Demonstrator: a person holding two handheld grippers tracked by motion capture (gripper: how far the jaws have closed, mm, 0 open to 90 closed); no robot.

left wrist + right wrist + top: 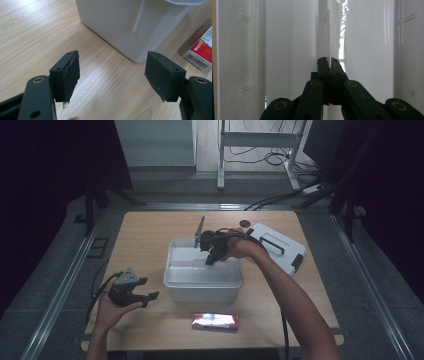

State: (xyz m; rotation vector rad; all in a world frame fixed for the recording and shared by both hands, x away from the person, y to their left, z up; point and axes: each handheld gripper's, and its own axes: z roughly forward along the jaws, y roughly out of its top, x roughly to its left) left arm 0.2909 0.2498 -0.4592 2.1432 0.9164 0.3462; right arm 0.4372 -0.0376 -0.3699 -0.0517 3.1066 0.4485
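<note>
Table (pixel 145 235): wood, carries all items. 
Bin (pixel 202 287): white plastic, mid-table, open. 
Lid (pixel 280 247): white, lying right of the bin. 
Divider (pixel 327 35): thin clear panel standing inside the bin. 
Carton (pixel 215 321): red and white, in front of the bin. 
Right tongs (pixel 212 254): clenched on the divider's top edge; step judged to be seating or lifting it, calling for a straight vertical move. 
Left tongs (pixel 112 75): released, empty, near the bin's corner.
</note>
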